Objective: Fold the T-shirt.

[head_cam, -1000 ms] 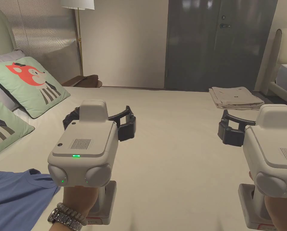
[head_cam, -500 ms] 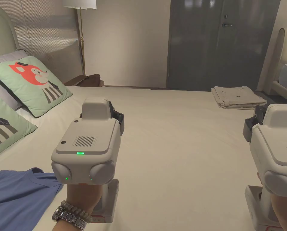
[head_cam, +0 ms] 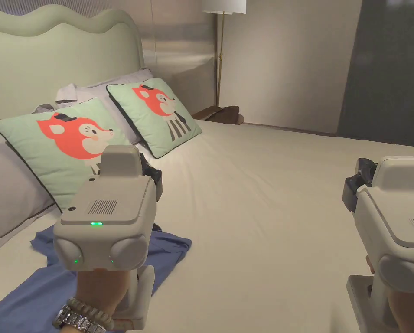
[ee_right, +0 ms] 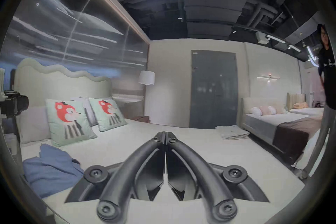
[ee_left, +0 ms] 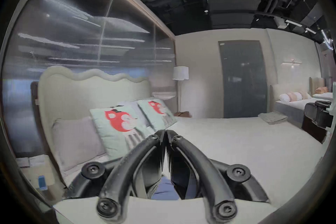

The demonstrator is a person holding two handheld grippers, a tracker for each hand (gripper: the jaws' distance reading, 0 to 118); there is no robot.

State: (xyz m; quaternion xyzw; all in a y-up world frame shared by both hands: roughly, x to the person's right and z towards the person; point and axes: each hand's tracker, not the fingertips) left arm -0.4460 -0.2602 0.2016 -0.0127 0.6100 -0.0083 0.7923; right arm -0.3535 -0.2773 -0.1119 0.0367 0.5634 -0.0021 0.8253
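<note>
Both grippers are now closed and empty: the left gripper (ee_left: 165, 134) has its 2 jaws pressed together at the tips with nothing between them, and so does the right gripper (ee_right: 165, 135). 1 second ago both stood wide apart in the head view, and half a second ago they had already drawn in. The head camera has also swung toward the headboard; the 2 fox pillows (head_cam: 156, 112) that sat at the picture's edge now sit well inside it. That is the camera turning, not the bedding moving.

The blue T-shirt (head_cam: 37, 282) lies crumpled on the bed (head_cam: 262, 195) near the pillows, on the person's left, with the left gripper held above it and apart from it. From the right gripper view the T-shirt (ee_right: 49, 166) shows as a rumpled heap, not spread flat. A folded beige stack (ee_right: 232, 131) rests well apart at the far side of the bed.

The turn probably means attention is shifting onto the garment. Nothing is folded yet; the jaws would need to open again before any pinch. Which edge is collar or hem is hard to tell from these bunched folds.
</note>
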